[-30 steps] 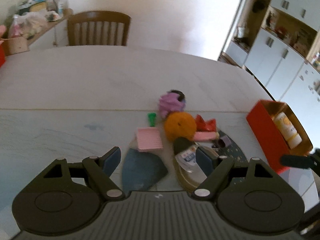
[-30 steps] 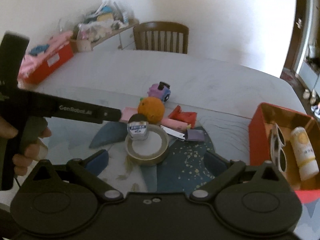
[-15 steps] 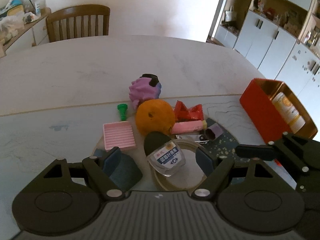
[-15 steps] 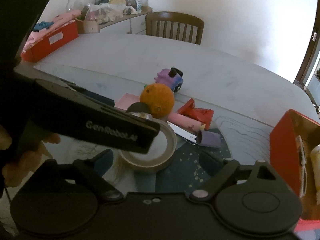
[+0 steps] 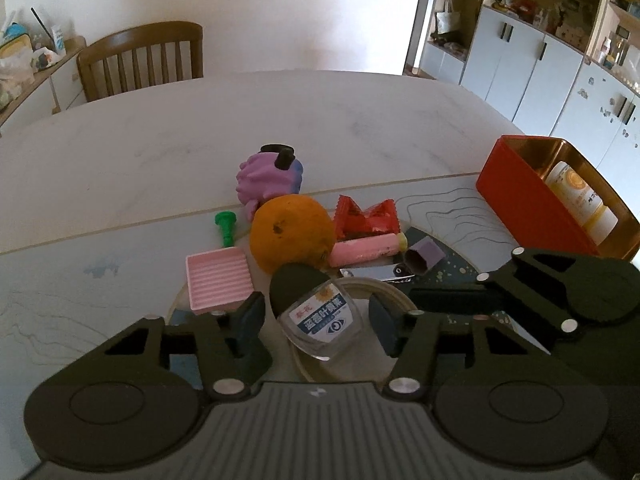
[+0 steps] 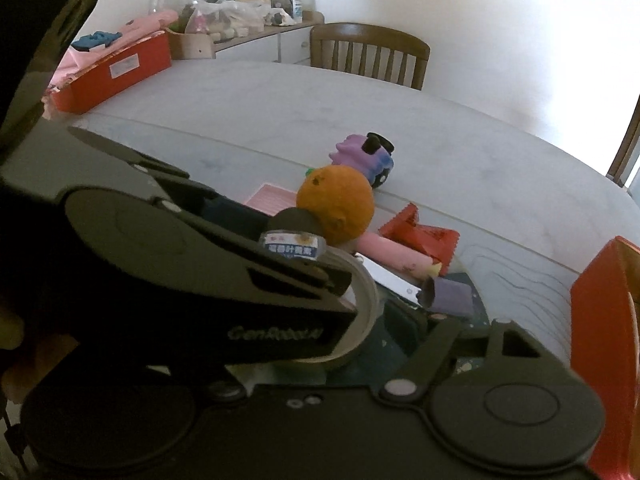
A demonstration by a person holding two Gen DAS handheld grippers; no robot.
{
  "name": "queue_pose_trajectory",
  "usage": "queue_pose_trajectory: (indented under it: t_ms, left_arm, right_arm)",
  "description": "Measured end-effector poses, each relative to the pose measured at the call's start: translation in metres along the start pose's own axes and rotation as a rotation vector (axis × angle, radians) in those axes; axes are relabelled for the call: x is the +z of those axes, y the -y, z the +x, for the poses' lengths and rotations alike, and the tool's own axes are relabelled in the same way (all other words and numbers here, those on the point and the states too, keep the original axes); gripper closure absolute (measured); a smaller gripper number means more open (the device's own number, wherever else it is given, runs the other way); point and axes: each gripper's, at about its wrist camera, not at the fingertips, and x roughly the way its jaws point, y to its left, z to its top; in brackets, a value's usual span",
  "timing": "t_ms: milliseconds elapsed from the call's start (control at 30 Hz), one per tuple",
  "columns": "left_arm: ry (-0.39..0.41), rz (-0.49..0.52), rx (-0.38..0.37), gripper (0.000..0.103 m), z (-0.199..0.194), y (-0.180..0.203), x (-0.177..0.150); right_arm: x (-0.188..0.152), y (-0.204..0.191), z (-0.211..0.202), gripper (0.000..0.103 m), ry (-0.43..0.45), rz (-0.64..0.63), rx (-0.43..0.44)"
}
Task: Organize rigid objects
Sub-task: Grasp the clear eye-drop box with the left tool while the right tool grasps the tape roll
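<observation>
A small clear jar with a black lid and blue label stands inside a tape roll on the table. My left gripper is open, its pads on either side of the jar, not closed on it. The jar also shows in the right wrist view, with the left gripper's body across it. My right gripper is mostly hidden behind the left one; only its right finger shows. A red box at the right holds a white and yellow bottle.
Behind the jar lie an orange, a purple toy, a pink ribbed block, a green peg, a red wrapper, a pink tube, a purple cap. A chair stands at the far side.
My left gripper has moved forward and down until the jar sits between its fingers. My right gripper has swung left, behind the left gripper.
</observation>
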Motion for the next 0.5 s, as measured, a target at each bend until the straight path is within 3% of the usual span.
queue_pose_trajectory:
  t_ms: [500]
  left_arm:
    - [-0.006,-0.017,-0.025,0.060,-0.0070,-0.0046,-0.0015]
  right_arm:
    - [-0.0016,-0.0002,-0.0029,0.029,-0.027,0.017,-0.020]
